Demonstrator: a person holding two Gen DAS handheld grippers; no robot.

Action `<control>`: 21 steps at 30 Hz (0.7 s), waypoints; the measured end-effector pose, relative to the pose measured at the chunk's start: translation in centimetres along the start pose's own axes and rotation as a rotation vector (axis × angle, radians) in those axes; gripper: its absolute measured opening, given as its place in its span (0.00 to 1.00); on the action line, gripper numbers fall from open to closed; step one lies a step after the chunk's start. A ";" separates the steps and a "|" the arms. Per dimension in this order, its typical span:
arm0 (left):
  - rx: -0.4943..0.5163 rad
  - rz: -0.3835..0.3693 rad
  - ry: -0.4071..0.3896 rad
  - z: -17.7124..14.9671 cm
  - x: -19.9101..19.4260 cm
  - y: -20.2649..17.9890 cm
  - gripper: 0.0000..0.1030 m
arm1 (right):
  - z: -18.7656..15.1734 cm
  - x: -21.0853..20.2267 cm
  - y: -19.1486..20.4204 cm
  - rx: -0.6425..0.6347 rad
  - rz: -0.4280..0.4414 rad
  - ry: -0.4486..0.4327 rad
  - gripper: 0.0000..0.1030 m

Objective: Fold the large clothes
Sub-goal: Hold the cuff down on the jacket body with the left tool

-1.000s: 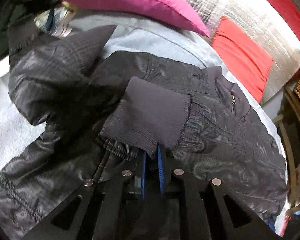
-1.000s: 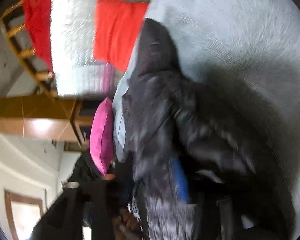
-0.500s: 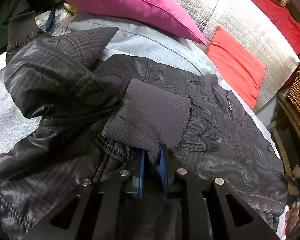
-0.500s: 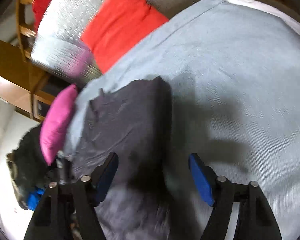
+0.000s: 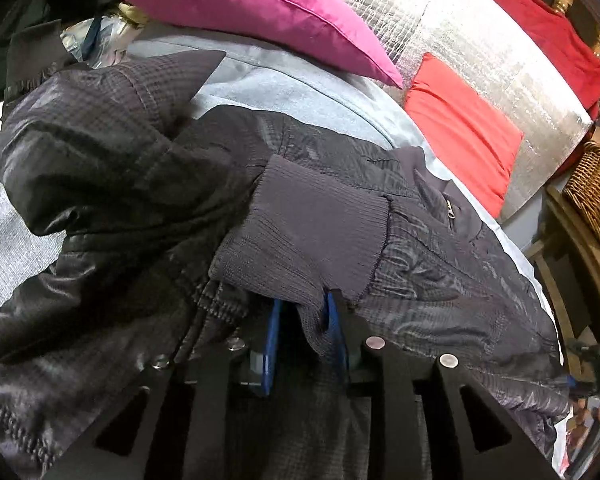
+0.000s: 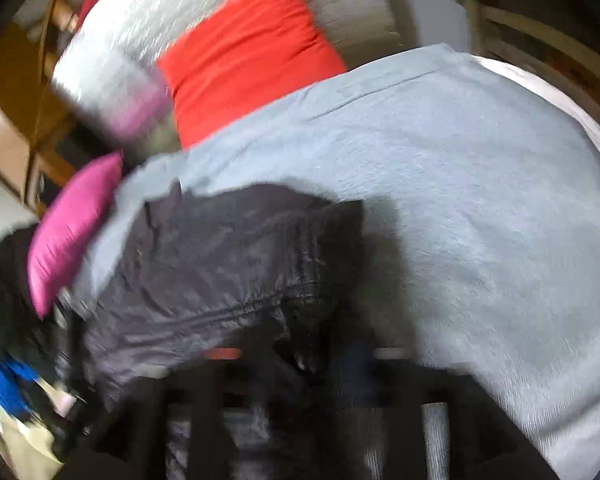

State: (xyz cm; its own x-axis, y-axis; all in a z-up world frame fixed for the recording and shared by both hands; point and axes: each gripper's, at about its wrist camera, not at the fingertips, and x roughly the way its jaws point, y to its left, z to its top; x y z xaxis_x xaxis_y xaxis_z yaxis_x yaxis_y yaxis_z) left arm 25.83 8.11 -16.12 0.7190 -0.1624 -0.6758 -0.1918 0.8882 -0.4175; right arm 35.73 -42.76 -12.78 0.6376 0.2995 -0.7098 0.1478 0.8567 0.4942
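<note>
- The left gripper (image 5: 302, 322) sits nearest in its view, its blue pads (image 5: 271, 344) drawn close together and pinching the ribbed knit cuff (image 5: 304, 236) of a sleeve.
- That cuff belongs to a dark shiny jacket (image 5: 112, 184), which lies crumpled on a pale grey sheet (image 5: 284, 84); the cuff is laid across the jacket's middle.
- In the right wrist view the right gripper (image 6: 304, 364) is blurred at the near edge, dark cloth bunched over its fingers; I cannot tell how far apart they stand.
- There the jacket (image 6: 220, 264) spreads to the left on the sheet (image 6: 480, 220).
- Farther off, a pink pillow (image 5: 244, 4) lies on the sheet's far edge.
- Beyond it a red cushion (image 5: 460, 128) lies against a silvery cover (image 5: 492, 52).
</note>
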 end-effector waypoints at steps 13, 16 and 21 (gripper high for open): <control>-0.004 -0.007 -0.003 0.0 0.0 -0.1 0.26 | -5.6 -0.1 4.2 -0.238 -0.104 0.128 0.22; -0.008 -0.010 -0.003 0.1 0.0 0.0 0.26 | -5.8 0.0 3.4 -0.223 -0.105 0.126 0.22; -0.011 -0.015 -0.007 0.0 -0.1 0.1 0.26 | -4.7 -2.6 1.3 -0.113 -0.066 0.095 0.67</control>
State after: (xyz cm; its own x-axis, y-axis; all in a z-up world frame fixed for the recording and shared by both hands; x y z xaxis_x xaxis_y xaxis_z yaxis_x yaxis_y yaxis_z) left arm 25.77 8.19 -16.11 0.7263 -0.1728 -0.6653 -0.1885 0.8807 -0.4345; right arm 30.77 -40.44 -12.65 0.5541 0.2743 -0.7860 0.0978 0.9162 0.3887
